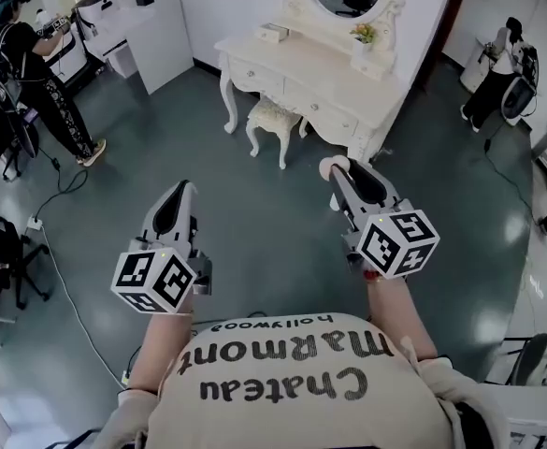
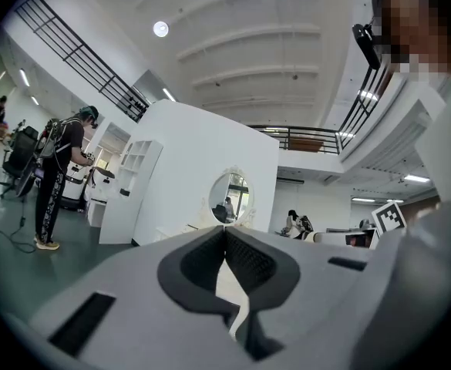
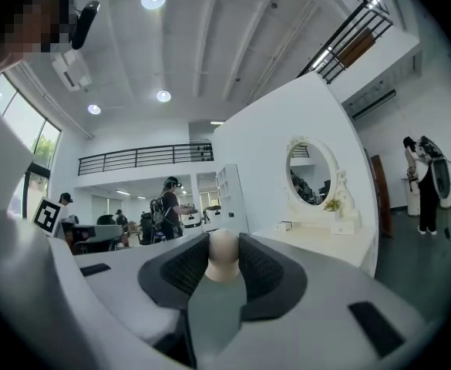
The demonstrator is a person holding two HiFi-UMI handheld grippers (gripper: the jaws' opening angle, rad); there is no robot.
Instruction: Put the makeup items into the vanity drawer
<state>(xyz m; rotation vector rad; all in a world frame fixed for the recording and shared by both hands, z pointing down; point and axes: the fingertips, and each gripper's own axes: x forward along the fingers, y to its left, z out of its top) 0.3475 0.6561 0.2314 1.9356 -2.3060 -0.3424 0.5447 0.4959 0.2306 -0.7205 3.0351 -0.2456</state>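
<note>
The right tongs were clamped on a pale beige, egg-shaped, soft-looking makeup sponge; its rounded head stood proud of the pad tips, so only its lower part seemed to be pinched. The left tongs were pressed together with nothing between them. Both pointed level over the grey floor.

The ornate white wooden vanity bench lay well ahead of both tongs. Its panelled white drawer looked shut. A white cushioned stool with curved legs stood between the tongs and the bench, just before the drawer fronts.

The chief risk was probably the sponge itself; round and springy, it might squirt forward out of the pads if the grip tightened or the tongs knocked against the bench edge. Dropped from there it would land on the floor, well short of the drawer.

The shut drawer was a second hazard. The left tongs would have to part and catch a small handle, and a slip there could jolt the bench top. The stool could also block the reach, or be struck on the approach.
</note>
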